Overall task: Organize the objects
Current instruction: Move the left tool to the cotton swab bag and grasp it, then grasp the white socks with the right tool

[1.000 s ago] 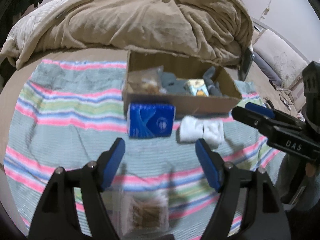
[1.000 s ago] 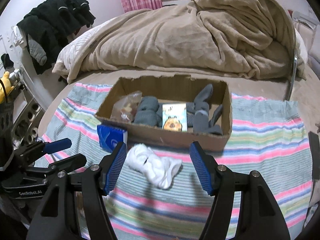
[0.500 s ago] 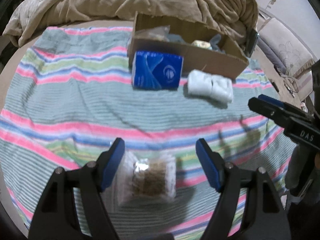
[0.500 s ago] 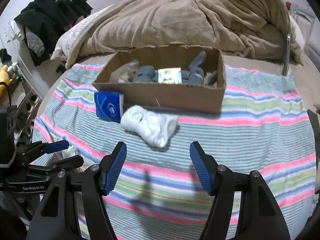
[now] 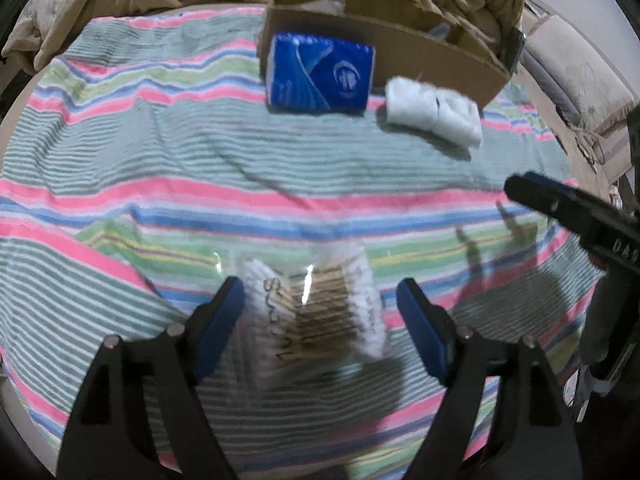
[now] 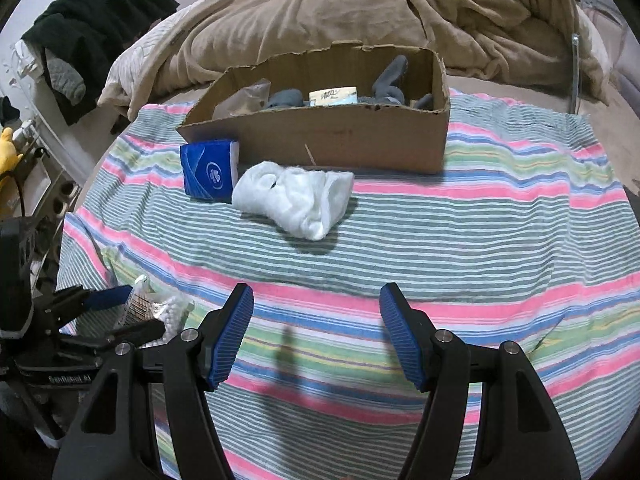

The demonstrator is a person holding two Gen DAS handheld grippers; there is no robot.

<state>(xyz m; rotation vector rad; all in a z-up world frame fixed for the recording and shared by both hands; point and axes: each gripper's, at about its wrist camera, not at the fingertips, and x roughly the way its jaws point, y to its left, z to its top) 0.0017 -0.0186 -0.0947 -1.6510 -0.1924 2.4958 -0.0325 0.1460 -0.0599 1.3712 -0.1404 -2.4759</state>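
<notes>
On the striped blanket (image 6: 460, 248) that covered the bed, the left gripper (image 5: 320, 312) stood with its tongs apart, one on each side of a clear bag of cotton swabs (image 5: 316, 312) near the front edge of the blanket. I could not tell if the blue pads (image 5: 220, 320) touched the bag. The right gripper (image 6: 316, 320) had its tongs also wide apart and held nothing; under it was only bare striped cloth. Farther back, a cardboard box (image 6: 340, 140) stood close to the heap of the brown duvet (image 6: 360, 12), with grey socks (image 6: 390, 76) and a small packet (image 6: 334, 95) inside. A blue tissue pack (image 6: 210, 170) leaned against the front wall of the box, and a white sock bundle (image 6: 296, 196) lay just beside the pack. Between these things and the two grippers there was a wide strip of free blanket
</notes>
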